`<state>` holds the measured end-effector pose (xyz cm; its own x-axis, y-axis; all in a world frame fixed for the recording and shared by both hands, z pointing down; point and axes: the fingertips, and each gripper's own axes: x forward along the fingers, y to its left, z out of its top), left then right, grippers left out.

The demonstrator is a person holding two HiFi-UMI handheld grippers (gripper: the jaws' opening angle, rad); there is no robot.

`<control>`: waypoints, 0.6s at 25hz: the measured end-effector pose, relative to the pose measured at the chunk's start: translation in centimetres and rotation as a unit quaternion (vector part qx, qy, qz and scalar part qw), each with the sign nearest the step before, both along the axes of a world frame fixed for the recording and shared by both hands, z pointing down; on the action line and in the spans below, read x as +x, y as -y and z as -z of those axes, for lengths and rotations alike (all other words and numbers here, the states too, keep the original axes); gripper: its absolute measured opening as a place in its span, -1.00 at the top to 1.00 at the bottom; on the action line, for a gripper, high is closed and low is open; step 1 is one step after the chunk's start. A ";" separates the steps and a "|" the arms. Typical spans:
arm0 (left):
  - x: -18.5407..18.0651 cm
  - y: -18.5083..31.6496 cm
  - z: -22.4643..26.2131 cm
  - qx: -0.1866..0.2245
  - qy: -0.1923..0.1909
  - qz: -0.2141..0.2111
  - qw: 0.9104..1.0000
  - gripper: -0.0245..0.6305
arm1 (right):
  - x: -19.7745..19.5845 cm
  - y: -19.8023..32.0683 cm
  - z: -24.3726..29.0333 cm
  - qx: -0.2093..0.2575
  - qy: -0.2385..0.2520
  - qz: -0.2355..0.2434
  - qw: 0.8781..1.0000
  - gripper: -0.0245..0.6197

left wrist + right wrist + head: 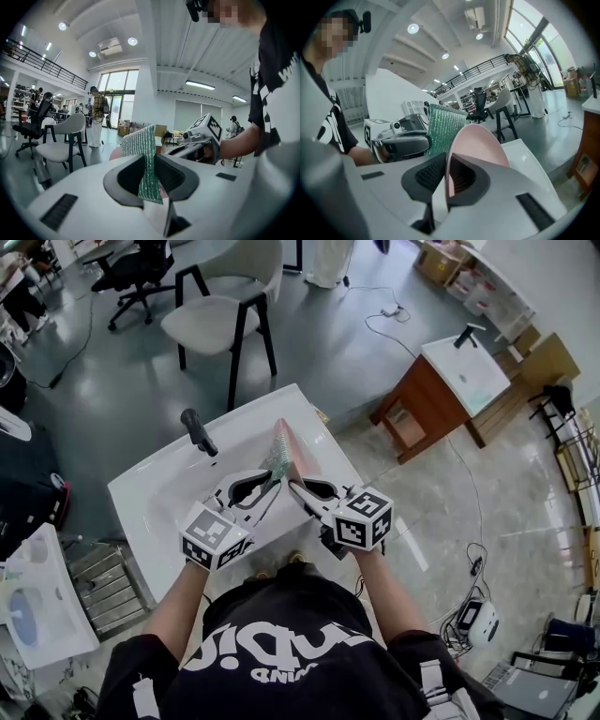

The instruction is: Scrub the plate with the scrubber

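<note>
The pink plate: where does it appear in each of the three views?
Head view: plate at centre, over the sink, in the right gripper.
Left gripper view: mostly hidden, a pink edge left of the scrubber.
Right gripper view: centre, large.
Shared landmark: the green scrubber.

Glittery mesh scrubber [140, 150], smooth matt plate [480, 145]

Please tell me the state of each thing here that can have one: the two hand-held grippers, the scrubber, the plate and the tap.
left hand-held gripper: shut on the scrubber.
right hand-held gripper: shut on the rim of the plate.
scrubber: held upright, close beside the plate; contact not clear.
plate: held on edge, lifted above the sink.
tap: no running water visible.
</note>
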<state>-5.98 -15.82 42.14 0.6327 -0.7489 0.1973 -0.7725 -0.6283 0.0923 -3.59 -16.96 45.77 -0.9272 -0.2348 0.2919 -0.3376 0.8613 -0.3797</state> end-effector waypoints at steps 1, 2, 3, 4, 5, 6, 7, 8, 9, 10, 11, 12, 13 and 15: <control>0.0 0.2 0.4 0.000 0.000 -0.001 1.000 0.65 | 0.2 0.0 0.5 -0.006 0.014 -0.002 1.000 0.80; 0.1 0.4 0.7 0.001 0.003 -0.002 1.000 0.65 | 0.3 0.0 0.9 -0.010 0.024 -0.004 1.000 0.80; 0.3 0.5 1.1 0.003 0.010 -0.005 1.000 0.65 | 0.3 0.0 1.2 -0.013 0.029 -0.006 0.999 0.80; 0.6 0.6 1.3 0.003 0.020 -0.008 1.000 0.65 | 0.3 0.0 1.4 -0.014 0.030 -0.005 0.999 0.80; 0.9 0.7 1.5 -0.001 0.030 -0.011 0.999 0.65 | 0.3 -0.1 1.5 -0.014 0.027 -0.003 1.000 0.80; 1.2 0.8 1.5 -0.010 0.038 -0.016 0.999 0.65 | 0.2 -0.2 1.5 -0.014 0.024 -0.001 1.000 0.80; 1.5 1.0 1.5 -0.022 0.042 -0.020 0.999 0.65 | 0.3 -0.3 1.5 -0.014 0.021 0.001 1.000 0.80; 1.7 1.2 1.6 -0.033 0.043 -0.023 0.998 0.65 | 0.3 -0.3 1.6 -0.014 0.019 0.002 1.000 0.80; 1.9 1.5 1.8 -0.041 0.044 -0.025 0.998 0.65 | 0.5 -0.3 1.6 -0.015 0.019 0.003 1.000 0.80; 1.9 1.9 1.9 -0.045 0.047 -0.025 0.998 0.65 | 0.6 -0.4 1.7 -0.014 0.019 0.005 1.000 0.80; 1.9 2.3 2.0 -0.047 0.049 -0.024 0.997 0.65 | 0.8 -0.5 1.8 -0.014 0.020 0.008 1.000 0.80; 1.8 2.7 2.0 -0.049 0.051 -0.022 0.997 0.65 | 1.0 -0.7 1.8 -0.014 0.021 0.012 1.000 0.80; 1.7 3.0 2.0 -0.052 0.051 -0.020 0.997 0.65 | 1.1 -1.0 1.9 -0.014 0.022 0.018 1.000 0.80; 1.2 3.6 1.7 -0.066 0.038 -0.018 0.997 0.65 | 1.4 -1.5 2.0 -0.015 0.024 0.030 0.999 0.80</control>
